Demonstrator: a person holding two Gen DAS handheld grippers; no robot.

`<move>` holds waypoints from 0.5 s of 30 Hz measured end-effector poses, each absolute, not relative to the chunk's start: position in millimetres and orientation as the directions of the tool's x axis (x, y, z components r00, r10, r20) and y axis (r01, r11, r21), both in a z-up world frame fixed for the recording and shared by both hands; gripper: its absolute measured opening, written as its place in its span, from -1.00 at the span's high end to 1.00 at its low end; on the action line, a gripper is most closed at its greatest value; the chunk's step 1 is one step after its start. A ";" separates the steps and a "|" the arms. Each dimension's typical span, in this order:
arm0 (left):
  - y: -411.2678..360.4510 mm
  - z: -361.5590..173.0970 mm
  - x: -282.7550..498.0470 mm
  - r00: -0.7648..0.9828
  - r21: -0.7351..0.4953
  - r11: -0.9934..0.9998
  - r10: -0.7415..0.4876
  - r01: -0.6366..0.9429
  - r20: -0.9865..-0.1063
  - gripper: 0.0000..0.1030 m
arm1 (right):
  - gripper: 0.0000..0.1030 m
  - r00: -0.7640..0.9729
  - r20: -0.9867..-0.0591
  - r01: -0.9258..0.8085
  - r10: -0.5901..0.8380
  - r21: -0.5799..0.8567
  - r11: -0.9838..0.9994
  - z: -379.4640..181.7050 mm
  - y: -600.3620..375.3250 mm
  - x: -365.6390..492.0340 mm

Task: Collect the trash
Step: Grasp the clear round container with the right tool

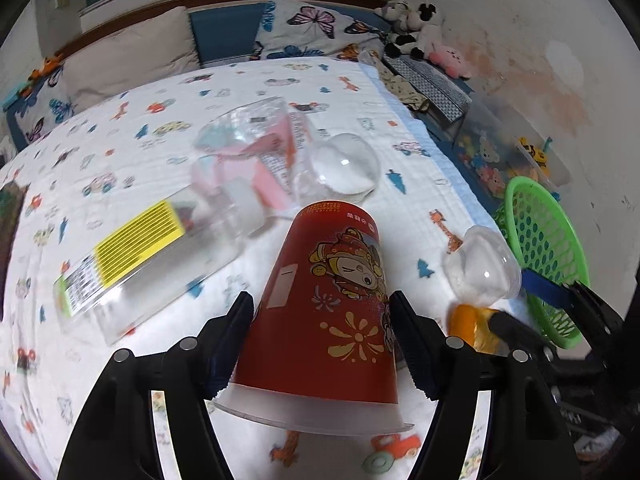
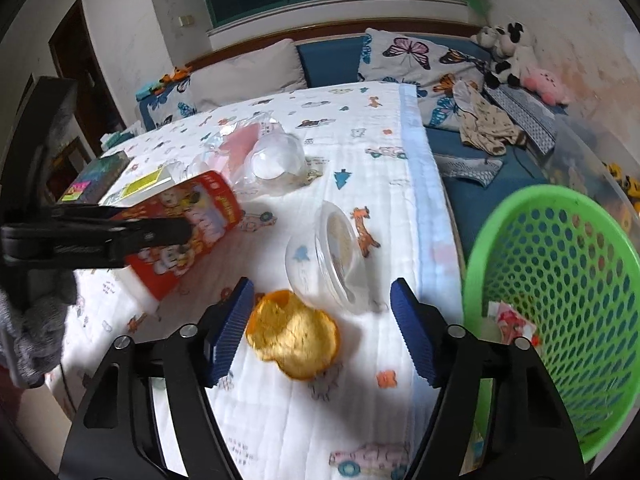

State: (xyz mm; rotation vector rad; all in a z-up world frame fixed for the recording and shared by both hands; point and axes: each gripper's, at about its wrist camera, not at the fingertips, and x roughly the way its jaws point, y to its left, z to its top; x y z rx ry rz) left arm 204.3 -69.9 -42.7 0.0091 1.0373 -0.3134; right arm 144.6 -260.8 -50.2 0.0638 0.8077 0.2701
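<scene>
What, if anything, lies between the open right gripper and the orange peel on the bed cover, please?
Nothing visible does. The orange peel lies bare on the bed cover, just ahead of the open right gripper. The clear plastic lid sits beyond the peel.

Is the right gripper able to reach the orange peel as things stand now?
Probably yes. The right gripper is open, the orange peel lies between its fingers, and nothing blocks it.

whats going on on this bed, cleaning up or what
Trash pickup on the bed. The left gripper has its fingers around a red paper cup. The right gripper is open over an orange peel, beside a clear plastic lid. A green basket at the bedside already holds a wrapper.
</scene>
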 end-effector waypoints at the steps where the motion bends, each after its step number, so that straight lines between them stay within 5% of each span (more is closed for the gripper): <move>1: -66.2 -42.1 202.5 0.468 -0.139 0.957 -0.248 0.257 -0.848 -0.30 | -0.29 0.658 -0.706 -0.215 0.262 0.157 0.964 -50.7 -259.3 146.5; 8: -56.0 -44.6 198.6 0.457 -0.146 0.960 -0.243 0.238 -0.855 -0.31 | -0.08 0.637 -0.735 -0.207 0.231 0.126 0.970 -61.9 -251.1 166.1; 13: -57.8 -51.3 198.9 0.442 -0.144 0.961 -0.239 0.237 -0.865 -0.33 | 0.34 0.634 -0.733 -0.201 0.245 0.149 0.968 -63.9 -255.0 166.4; 15: -59.3 -51.4 198.4 0.442 -0.139 0.961 -0.235 0.238 -0.866 -0.33 | 0.34 0.641 -0.724 -0.200 0.255 0.164 0.966 -61.2 -258.0 163.0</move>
